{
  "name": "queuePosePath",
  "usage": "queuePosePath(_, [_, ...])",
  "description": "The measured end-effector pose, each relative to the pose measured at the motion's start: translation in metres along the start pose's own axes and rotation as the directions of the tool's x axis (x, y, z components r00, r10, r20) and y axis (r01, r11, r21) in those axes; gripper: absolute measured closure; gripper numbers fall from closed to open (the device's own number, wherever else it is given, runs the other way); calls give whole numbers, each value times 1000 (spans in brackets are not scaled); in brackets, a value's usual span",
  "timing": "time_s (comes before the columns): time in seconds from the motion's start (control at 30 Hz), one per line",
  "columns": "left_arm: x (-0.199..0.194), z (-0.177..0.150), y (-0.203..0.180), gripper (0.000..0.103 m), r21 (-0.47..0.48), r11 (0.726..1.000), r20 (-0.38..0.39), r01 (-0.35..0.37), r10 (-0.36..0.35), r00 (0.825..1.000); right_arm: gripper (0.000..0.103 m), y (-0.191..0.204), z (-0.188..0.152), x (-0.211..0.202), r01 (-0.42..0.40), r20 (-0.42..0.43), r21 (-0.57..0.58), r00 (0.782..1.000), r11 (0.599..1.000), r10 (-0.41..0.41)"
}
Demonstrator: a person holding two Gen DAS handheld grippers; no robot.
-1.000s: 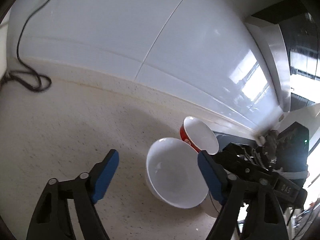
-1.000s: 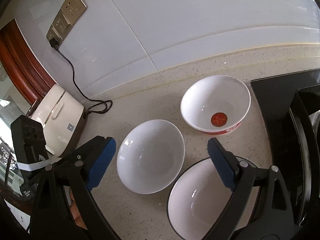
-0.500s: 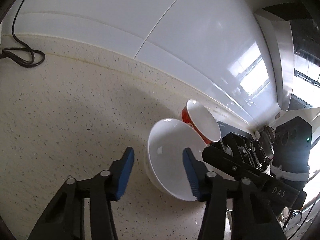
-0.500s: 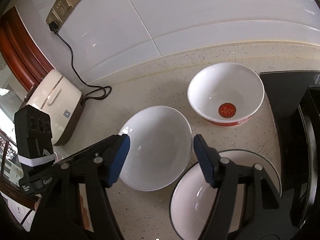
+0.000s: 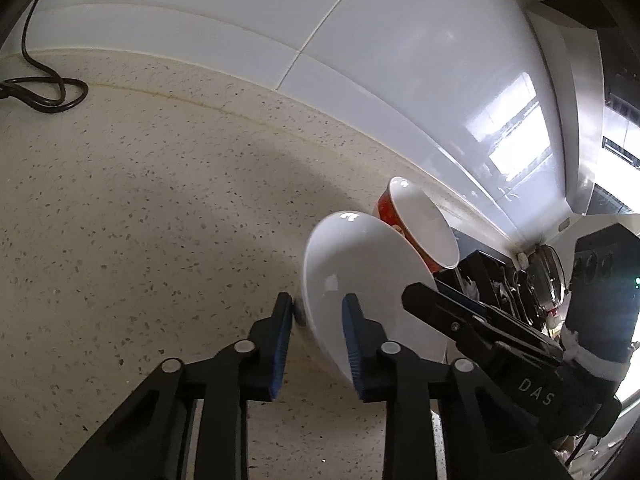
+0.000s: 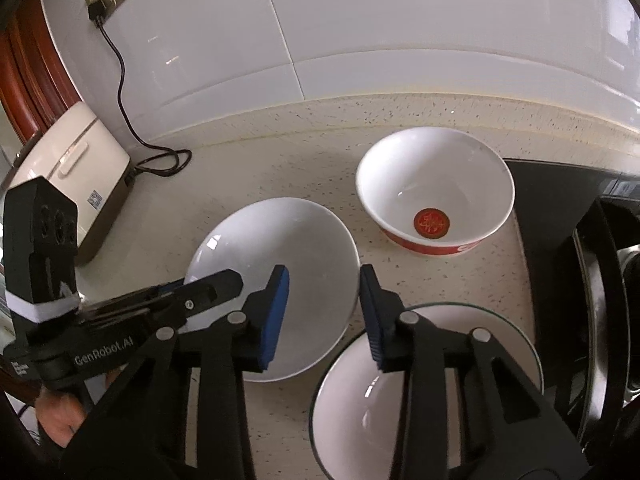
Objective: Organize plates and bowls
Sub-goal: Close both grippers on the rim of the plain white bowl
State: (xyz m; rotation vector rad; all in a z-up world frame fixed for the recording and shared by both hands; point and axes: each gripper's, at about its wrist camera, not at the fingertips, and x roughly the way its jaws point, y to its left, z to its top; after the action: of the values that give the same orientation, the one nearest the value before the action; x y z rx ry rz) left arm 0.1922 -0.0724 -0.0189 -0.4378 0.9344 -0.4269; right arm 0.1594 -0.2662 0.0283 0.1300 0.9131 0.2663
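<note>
Evidently both grippers, left (image 5: 315, 343) and right (image 6: 325, 311), had their fingers half-closed astride the white bowl's (image 6: 280, 280) opposite rims to lift it off the desk (image 5: 140, 220)

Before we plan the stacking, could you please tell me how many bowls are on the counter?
3: a plain white bowl in the middle, straddled by both grippers; a red-sided bowl behind it near the wall; a dark-rimmed bowl nearest, partly behind the right gripper.

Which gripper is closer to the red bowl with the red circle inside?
Right. The right gripper straddles the plain white bowl's rim on the side toward the red bowl. The left gripper straddles that white bowl's opposite rim, farther away.
</note>
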Motion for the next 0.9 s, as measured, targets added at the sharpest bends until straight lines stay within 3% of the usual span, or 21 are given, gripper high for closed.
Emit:
queuePosePath(0.43, [-5,3,18,94,-46,999,9,-21,22,1000,67,6,-1,-9,-79,40,4,996,997,79])
queuePosePath(0.67, [-14,8,27,95,-72,997,14,-19,20,1000,67,17,2,-10,-95,42,12,995,995,94])
queuePosePath(0.9, [-43,23,38,95,-68,996,50,-64,68,996,67,45,11,-9,-111,16,9,994,994,111])
